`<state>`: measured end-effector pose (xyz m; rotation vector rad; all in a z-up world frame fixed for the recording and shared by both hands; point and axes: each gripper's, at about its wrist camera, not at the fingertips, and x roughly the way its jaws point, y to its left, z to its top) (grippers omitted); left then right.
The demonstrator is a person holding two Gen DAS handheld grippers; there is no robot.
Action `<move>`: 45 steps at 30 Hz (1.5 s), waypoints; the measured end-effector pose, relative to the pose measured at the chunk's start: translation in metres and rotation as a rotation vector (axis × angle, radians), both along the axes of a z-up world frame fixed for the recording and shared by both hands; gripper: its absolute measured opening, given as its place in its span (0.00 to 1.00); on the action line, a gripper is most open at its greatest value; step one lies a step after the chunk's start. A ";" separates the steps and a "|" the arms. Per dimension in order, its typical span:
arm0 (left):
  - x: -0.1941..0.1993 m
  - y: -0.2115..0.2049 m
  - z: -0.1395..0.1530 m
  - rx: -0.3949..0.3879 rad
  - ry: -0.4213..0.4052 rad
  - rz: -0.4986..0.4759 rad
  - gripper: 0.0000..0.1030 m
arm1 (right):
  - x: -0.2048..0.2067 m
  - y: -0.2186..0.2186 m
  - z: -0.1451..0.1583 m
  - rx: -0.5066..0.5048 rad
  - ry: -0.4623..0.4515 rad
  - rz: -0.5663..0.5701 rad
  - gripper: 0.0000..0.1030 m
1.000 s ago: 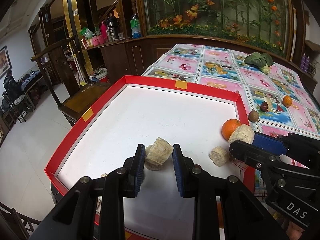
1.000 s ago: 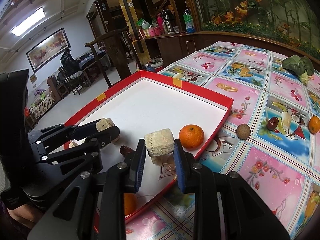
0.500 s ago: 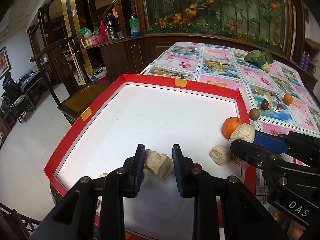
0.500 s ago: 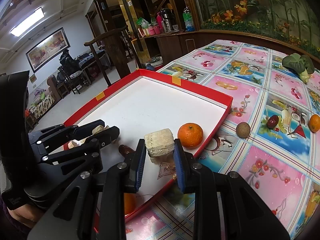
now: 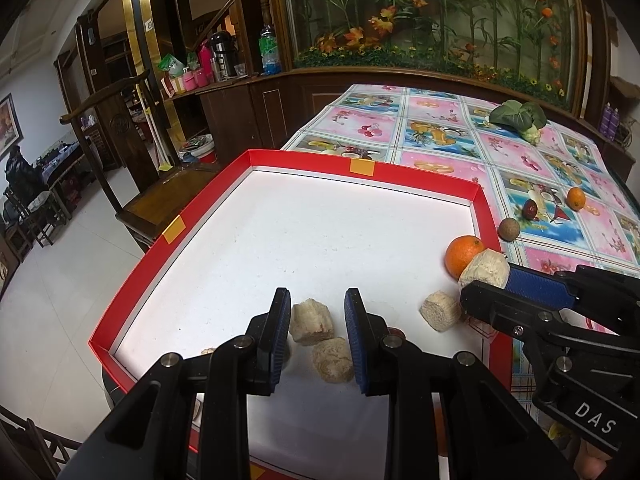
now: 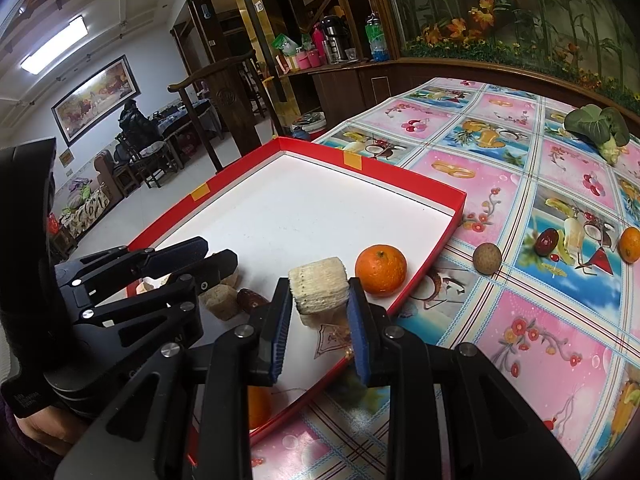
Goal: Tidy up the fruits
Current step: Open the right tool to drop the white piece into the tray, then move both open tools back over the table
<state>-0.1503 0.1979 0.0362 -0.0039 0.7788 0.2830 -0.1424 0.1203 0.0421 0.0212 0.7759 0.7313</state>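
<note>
From the left wrist view, the step in hand looks like setting pale chunks down inside the red tray (image 5: 132,276). To do it well, lift the left tongs (image 5: 318,320) straight up and clear, so the pads do not drag the two pale chunks lying on the white floor between them. The nearer chunk (image 5: 332,359) sits close to the right pad, the farther chunk (image 5: 311,321) close to the left pad (whether either is actually touched I cannot tell). The jaws stand moderately apart, with neither chunk raised, so I judge these tongs open and holding nothing. A third chunk (image 5: 440,314) lies further right, near the orange (image 5: 464,255) by the tray's right wall.

From the right wrist view, the right tongs (image 6: 319,312) are closed on a ridged pale block (image 6: 319,289), both pads pressed against its sides, and it seems held above the tray floor just beside the orange (image 6: 381,269). Lower it gently onto bare floor, away from the orange, before letting go. A brown round fruit (image 6: 487,258), a dark red fruit (image 6: 546,241) and a small orange (image 6: 630,243) lie on the tablecloth (image 6: 540,344), outside the tray.
</note>
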 end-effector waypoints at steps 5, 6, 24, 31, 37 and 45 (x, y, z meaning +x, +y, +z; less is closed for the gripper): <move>0.000 0.000 -0.001 0.000 0.005 -0.002 0.27 | 0.001 0.000 0.000 -0.001 0.003 -0.001 0.29; 0.000 0.000 -0.001 -0.002 0.005 -0.001 0.27 | 0.001 0.000 0.000 -0.002 0.004 -0.001 0.29; 0.000 0.003 -0.009 0.005 0.025 0.028 0.48 | 0.000 0.000 -0.010 -0.030 0.041 -0.004 0.31; -0.004 0.006 -0.004 0.004 -0.003 0.039 0.64 | -0.002 -0.002 -0.004 -0.024 0.013 -0.020 0.38; -0.005 0.008 -0.002 -0.006 -0.014 0.055 0.69 | -0.006 -0.010 0.006 0.000 -0.038 -0.060 0.49; -0.005 0.006 -0.001 0.002 -0.025 0.053 0.73 | 0.011 -0.023 0.005 0.042 0.028 -0.126 0.52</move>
